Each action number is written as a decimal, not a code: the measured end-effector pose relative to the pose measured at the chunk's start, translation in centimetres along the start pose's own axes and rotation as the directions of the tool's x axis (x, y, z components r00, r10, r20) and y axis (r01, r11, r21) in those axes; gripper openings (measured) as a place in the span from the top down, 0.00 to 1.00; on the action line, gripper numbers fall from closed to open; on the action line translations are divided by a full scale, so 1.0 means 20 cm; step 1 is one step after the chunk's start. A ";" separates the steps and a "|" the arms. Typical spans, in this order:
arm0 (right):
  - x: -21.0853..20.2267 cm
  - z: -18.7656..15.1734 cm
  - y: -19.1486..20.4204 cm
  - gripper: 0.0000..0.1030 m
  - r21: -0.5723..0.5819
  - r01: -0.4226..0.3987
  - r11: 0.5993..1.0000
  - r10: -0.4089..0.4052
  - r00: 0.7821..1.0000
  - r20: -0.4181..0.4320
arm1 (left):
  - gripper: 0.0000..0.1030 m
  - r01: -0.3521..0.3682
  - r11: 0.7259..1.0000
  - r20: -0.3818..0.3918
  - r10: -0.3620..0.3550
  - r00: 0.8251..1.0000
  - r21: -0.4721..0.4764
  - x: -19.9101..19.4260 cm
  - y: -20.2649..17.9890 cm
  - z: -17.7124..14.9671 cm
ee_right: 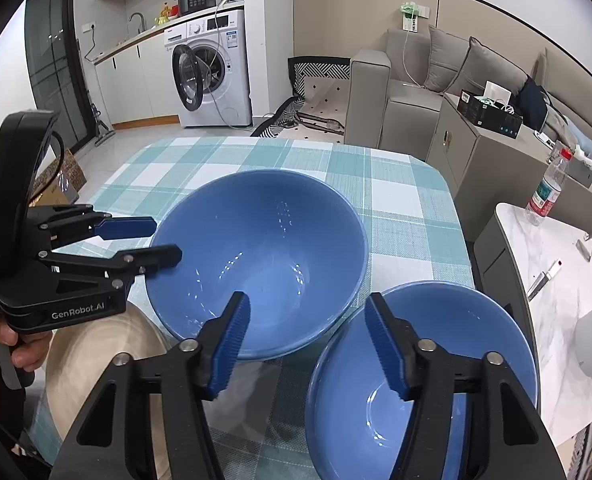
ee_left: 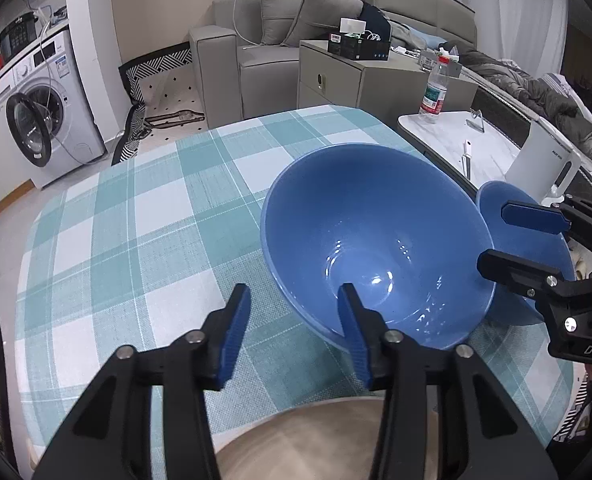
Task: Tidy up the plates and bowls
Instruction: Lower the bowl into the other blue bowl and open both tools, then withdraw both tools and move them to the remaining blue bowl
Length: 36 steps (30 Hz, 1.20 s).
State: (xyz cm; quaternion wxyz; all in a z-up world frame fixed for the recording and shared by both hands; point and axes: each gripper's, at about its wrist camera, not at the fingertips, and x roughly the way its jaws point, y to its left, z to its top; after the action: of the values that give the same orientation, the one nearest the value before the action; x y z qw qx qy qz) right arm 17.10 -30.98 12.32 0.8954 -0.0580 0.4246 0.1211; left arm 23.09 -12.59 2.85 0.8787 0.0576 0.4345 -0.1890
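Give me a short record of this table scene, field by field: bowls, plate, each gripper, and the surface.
large bowl: blue large bowl, upright on the cloth
small bowl: blue small bowl, upright, right of the large one
plate: beige plate, near edge, partly hidden
left gripper: left gripper open, fingers straddling the large bowl's near rim
right gripper: right gripper open, holding nothing, above the gap between the bowls
surface: teal checked tablecloth

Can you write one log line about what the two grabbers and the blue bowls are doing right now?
left gripper: open, straddling big blue bowl rim | right gripper: open, over small blue bowl rim | bowls: side by side
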 end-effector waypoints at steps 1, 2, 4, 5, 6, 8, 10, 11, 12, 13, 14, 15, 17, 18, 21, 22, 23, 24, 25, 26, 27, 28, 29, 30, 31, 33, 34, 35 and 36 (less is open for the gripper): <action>-0.01 0.00 -0.01 0.29 0.011 -0.005 1.000 0.005 1.000 0.009 | 0.52 0.003 1.000 0.002 -0.003 1.000 -0.006 0.00 0.00 0.00; -0.02 0.00 -0.01 0.24 0.021 -0.009 1.000 0.008 1.000 0.017 | 0.50 0.004 1.000 0.003 -0.004 1.000 -0.011 -0.01 0.00 0.00; -0.05 -0.01 -0.02 0.21 0.042 -0.015 0.999 0.013 0.999 0.037 | 0.48 0.011 1.000 0.010 -0.011 1.000 -0.022 -0.02 0.01 0.00; -0.06 -0.01 -0.03 0.20 0.051 -0.016 0.999 0.013 0.999 0.048 | 0.44 0.017 0.999 0.016 -0.017 1.000 -0.030 -0.03 0.01 0.00; -0.08 -0.01 -0.03 0.19 0.058 -0.017 0.998 0.014 0.998 0.058 | 0.42 0.021 0.999 0.021 -0.021 1.000 -0.036 -0.04 0.01 0.00; -0.11 -0.01 -0.04 0.11 0.077 -0.019 0.997 0.013 0.997 0.080 | 0.26 0.024 0.999 0.033 -0.023 0.999 -0.048 -0.06 0.01 -0.01; -0.14 -0.02 -0.06 0.06 0.098 -0.021 0.995 0.011 0.994 0.105 | 0.19 0.023 0.998 0.053 -0.020 0.998 -0.058 -0.09 0.01 -0.01; -0.16 -0.02 -0.06 0.05 0.106 -0.025 0.994 0.012 0.993 0.118 | 0.18 0.029 0.998 0.064 -0.026 0.998 -0.061 -0.10 0.01 -0.01; -0.18 -0.03 -0.07 0.04 0.116 -0.030 0.993 0.015 0.992 0.129 | 0.18 0.037 0.997 0.069 -0.033 0.997 -0.061 -0.11 0.00 -0.01; -0.20 -0.04 -0.07 0.01 0.122 -0.035 0.992 0.018 0.990 0.140 | 0.17 0.044 0.997 0.073 -0.040 0.997 -0.060 -0.12 -0.01 -0.01; -0.22 -0.05 -0.08 0.01 0.128 -0.042 0.991 0.022 0.988 0.152 | 0.16 0.053 0.997 0.081 -0.048 0.996 -0.059 -0.13 -0.01 -0.01; -0.24 -0.05 -0.09 0.01 0.133 -0.045 0.990 0.024 0.987 0.157 | 0.13 0.056 0.997 0.085 -0.051 0.995 -0.059 -0.14 -0.02 -0.01; -0.27 -0.07 -0.10 0.01 0.145 -0.041 0.989 0.017 0.986 0.164 | 0.00 0.060 0.997 0.107 -0.054 0.993 -0.057 -0.17 -0.04 -0.02; -0.29 -0.08 -0.11 0.01 0.149 -0.036 0.988 0.010 0.985 0.173 | 0.00 0.061 0.997 0.117 -0.054 0.992 -0.056 -0.18 -0.05 -0.02; -0.35 -0.11 -0.13 0.01 0.162 -0.024 0.987 -0.007 0.982 0.191 | 0.00 0.055 0.997 0.122 -0.049 0.991 -0.053 -0.20 -0.07 -0.03; -0.37 -0.12 -0.14 0.01 0.168 -0.020 0.986 -0.015 0.980 0.199 | 0.00 0.054 0.997 0.124 -0.047 0.991 -0.054 -0.21 -0.08 -0.03; -0.39 -0.13 -0.15 0.01 0.170 -0.016 0.985 -0.020 0.979 0.204 | 0.00 0.054 0.997 0.125 -0.047 0.991 -0.055 -0.22 -0.09 -0.03; -0.41 -0.15 -0.15 0.01 0.170 -0.010 0.985 -0.027 0.977 0.210 | 0.00 0.055 0.997 0.126 -0.047 0.991 -0.057 -0.22 -0.10 -0.04; -0.43 -0.16 -0.17 0.01 0.177 0.000 0.984 -0.040 0.975 0.220 | 0.00 0.056 0.997 0.127 -0.048 0.991 -0.058 -0.23 -0.11 -0.04; -0.45 -0.18 -0.19 0.01 0.187 0.005 0.982 -0.048 0.973 0.227 | 0.00 0.055 0.997 0.127 -0.047 0.991 -0.057 -0.23 -0.12 -0.04; -0.46 -0.20 -0.20 0.01 0.198 0.004 0.980 -0.052 0.971 0.233 | 0.00 0.052 0.997 0.129 -0.045 0.991 -0.053 -0.24 -0.14 -0.04; -0.48 -0.21 -0.23 0.01 0.210 0.003 0.978 -0.054 0.970 0.238 | 0.00 0.048 0.998 0.130 -0.042 0.991 -0.051 -0.24 -0.15 -0.05; -0.49 -0.23 -0.25 0.01 0.222 0.005 0.975 -0.060 0.969 0.239 | 0.00 0.042 0.998 0.132 -0.035 0.991 -0.046 -0.25 -0.17 -0.05; -0.50 -0.24 -0.27 0.01 0.229 0.008 0.973 -0.064 0.969 0.239 | 0.00 0.037 0.998 0.135 -0.031 0.990 -0.045 -0.26 -0.18 -0.06; -0.51 -0.26 -0.29 0.01 0.238 0.010 0.971 -0.070 0.968 0.242 | 0.00 0.034 0.998 0.137 -0.028 0.990 -0.046 -0.26 -0.19 -0.06; -0.53 -0.28 -0.32 0.01 0.254 0.006 0.967 -0.072 0.966 0.248 | 0.00 0.031 0.998 0.140 -0.024 0.990 -0.051 -0.27 -0.21 -0.07; -0.54 -0.29 -0.33 0.01 0.259 0.001 0.966 -0.067 0.967 0.245 | 0.00 0.030 0.998 0.141 -0.022 0.990 -0.054 -0.27 -0.22 -0.08; -0.55 -0.29 -0.34 0.01 0.258 0.001 0.966 -0.066 0.968 0.242 | 0.00 0.030 0.998 0.142 -0.021 0.990 -0.059 -0.27 -0.22 -0.08; -0.57 -0.30 -0.35 0.01 0.254 0.003 0.967 -0.068 0.967 0.246 | 0.00 0.031 0.998 0.145 -0.022 0.989 -0.063 -0.27 -0.23 -0.09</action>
State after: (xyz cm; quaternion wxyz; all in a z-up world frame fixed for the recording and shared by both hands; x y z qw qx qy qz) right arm 7.57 -40.79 17.40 0.9443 0.0643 0.3179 0.0565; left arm 17.12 -14.84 6.27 0.9067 0.0093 0.3765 -0.1901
